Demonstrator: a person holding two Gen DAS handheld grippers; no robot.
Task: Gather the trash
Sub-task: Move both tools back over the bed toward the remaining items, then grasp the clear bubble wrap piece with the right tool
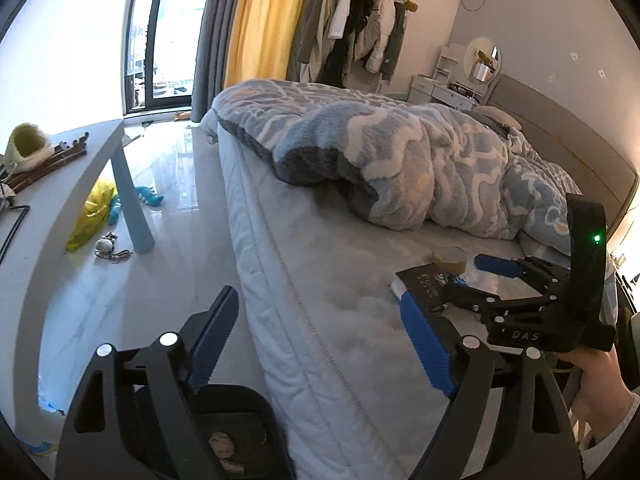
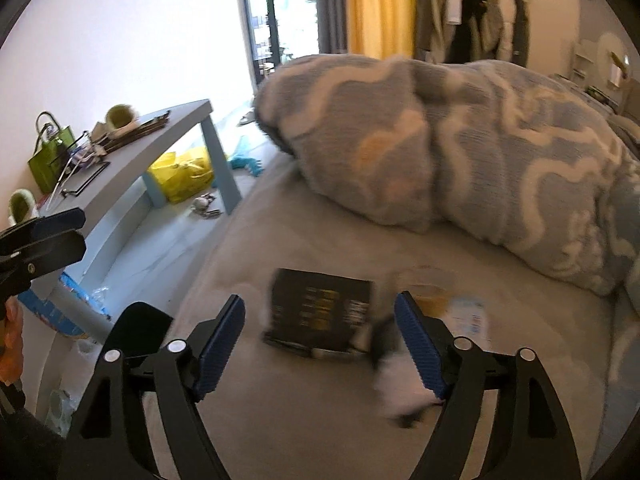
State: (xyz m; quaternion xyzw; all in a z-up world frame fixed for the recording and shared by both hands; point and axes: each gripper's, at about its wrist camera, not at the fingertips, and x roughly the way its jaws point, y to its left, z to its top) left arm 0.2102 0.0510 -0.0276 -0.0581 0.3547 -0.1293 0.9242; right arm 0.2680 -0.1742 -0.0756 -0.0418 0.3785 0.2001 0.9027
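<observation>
Both tools [image 1: 320,340] [image 2: 320,344] gape wide near mattress edge [image 1: 256,264].

My two grippers are black plastic frames with round silver screws at the joints. The fingers [image 2: 224,344] carry blue ribbed pads. My right gripper [image 1: 452,280] has white letters on its body and one small green light. My sleeve [image 1: 624,436] is grey.

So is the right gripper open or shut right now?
Open. The right gripper has its jaws spread wide with nothing between the blue pads; the black packet lies on the bed beyond them.
</observation>
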